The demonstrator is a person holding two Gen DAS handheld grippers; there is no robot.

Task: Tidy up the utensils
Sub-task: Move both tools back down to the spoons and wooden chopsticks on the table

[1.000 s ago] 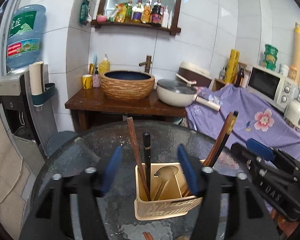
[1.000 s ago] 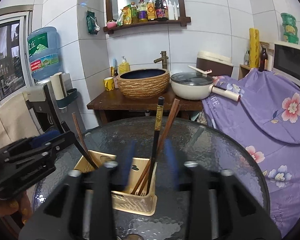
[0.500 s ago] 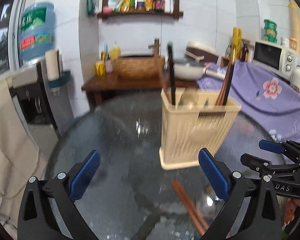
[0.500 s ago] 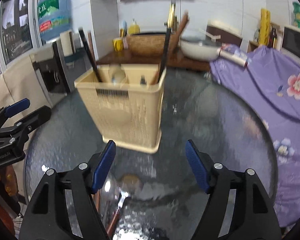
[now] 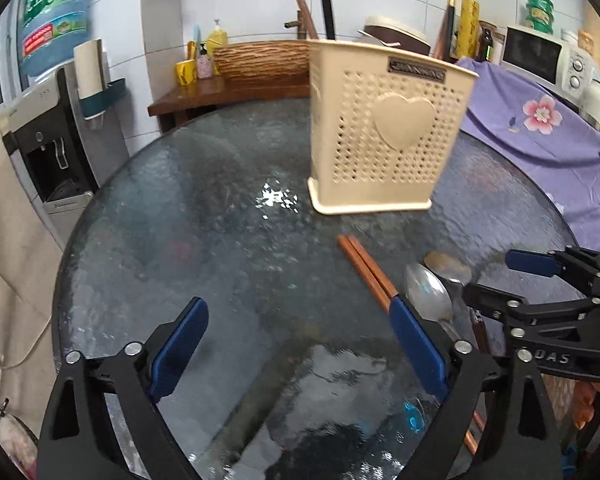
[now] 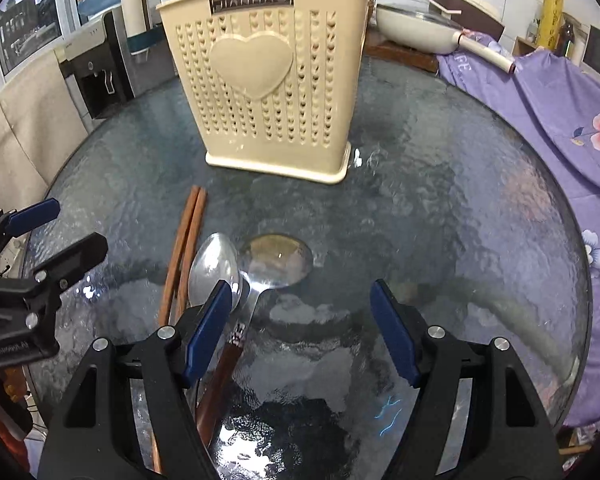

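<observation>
Your left gripper (image 5: 296, 344) is closing, your right gripper (image 6: 302, 328) open, both sets of fingers empty. Two chopsticks (image 6: 184, 256) and two spoons (image 6: 214, 266) lie lower-left on the table (image 6: 440, 208), before one holder (image 6: 264, 80).

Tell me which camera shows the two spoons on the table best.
The right wrist view: both spoons lie near centre, bowls and handles visible. The left wrist view shows them off to the right, handles partly hidden behind the left tongs and right tongs.
</observation>
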